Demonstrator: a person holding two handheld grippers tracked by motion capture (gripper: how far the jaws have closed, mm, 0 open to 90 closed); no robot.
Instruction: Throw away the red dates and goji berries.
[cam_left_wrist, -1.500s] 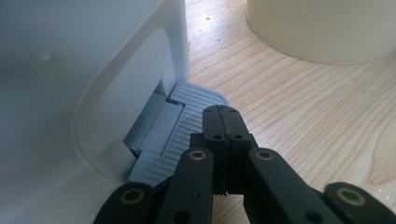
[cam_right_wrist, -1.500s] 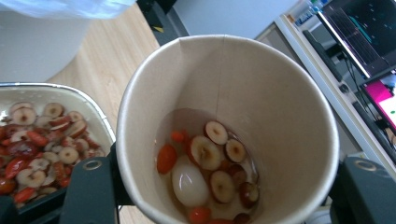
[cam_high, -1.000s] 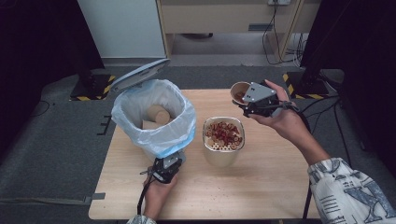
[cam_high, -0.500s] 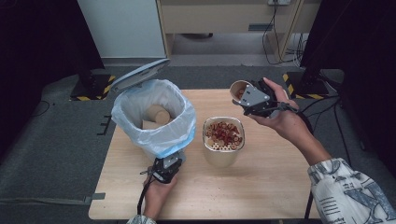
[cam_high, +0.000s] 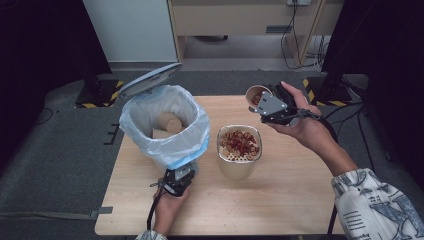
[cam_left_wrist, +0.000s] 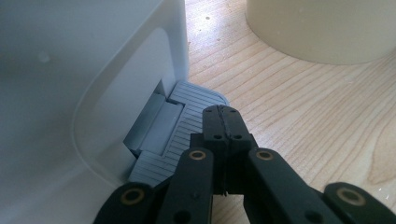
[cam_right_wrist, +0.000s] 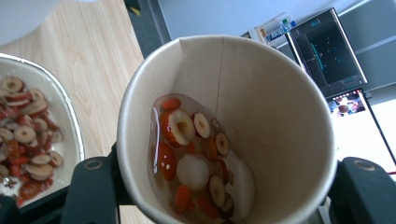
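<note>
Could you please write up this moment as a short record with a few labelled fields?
Surface: wooden table
Left gripper: shut, tips on the bin's pedal
Right gripper: shut on a paper cup, tilted, holding liquid and red fruit slices
Bin: lid up, blue-white bag lining it, paper cups inside
Strainer pot: beside the bin, red fruit slices on its sieve
Cup's position: above the table, behind the strainer pot

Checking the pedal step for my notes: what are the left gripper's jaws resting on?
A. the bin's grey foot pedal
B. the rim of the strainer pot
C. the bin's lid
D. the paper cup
A: in the left gripper view the shut left gripper presses on the ribbed grey foot pedal at the base of the bin.
</note>
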